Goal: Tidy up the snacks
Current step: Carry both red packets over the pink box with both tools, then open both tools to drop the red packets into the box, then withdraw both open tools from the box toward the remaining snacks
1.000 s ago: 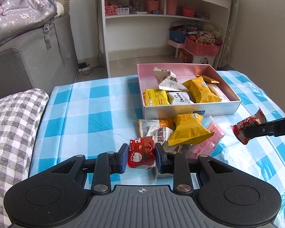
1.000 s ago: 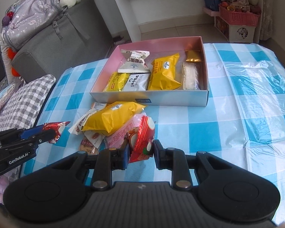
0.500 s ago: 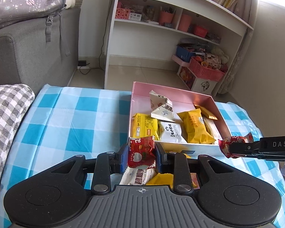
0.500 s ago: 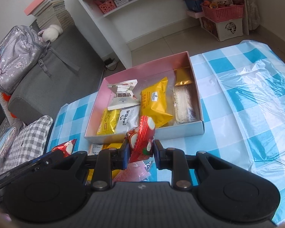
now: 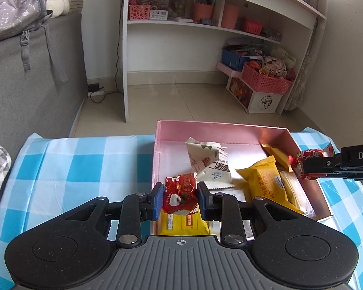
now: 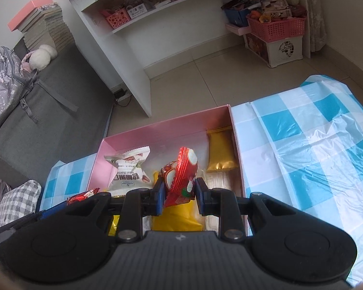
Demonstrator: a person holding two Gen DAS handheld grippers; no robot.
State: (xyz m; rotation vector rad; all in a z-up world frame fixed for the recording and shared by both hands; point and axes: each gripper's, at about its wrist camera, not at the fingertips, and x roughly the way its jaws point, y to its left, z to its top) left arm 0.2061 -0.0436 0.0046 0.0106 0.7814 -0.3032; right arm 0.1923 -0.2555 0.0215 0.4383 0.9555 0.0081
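My left gripper [image 5: 180, 199] is shut on a red snack packet [image 5: 179, 192] and holds it above the near left part of the pink box [image 5: 220, 130]. My right gripper [image 6: 177, 193] is shut on another red snack packet [image 6: 181, 171], held above the middle of the same box [image 6: 162, 126]. The right gripper with its packet also shows in the left wrist view [image 5: 309, 160], over the box's right wall. The box holds yellow packets [image 5: 266, 183], white packets [image 5: 213, 162] and a gold packet [image 6: 221, 152].
The box sits on a blue-and-white checked tablecloth [image 5: 84, 159]. A grey sofa [image 5: 24, 91] with a backpack stands to the left. A white shelf unit [image 5: 205, 24] and a pink basket [image 5: 266, 82] stand on the floor behind the table.
Both grippers have moved forward with their red packets, from above the loose pile in front of the box to above the inside of the box.
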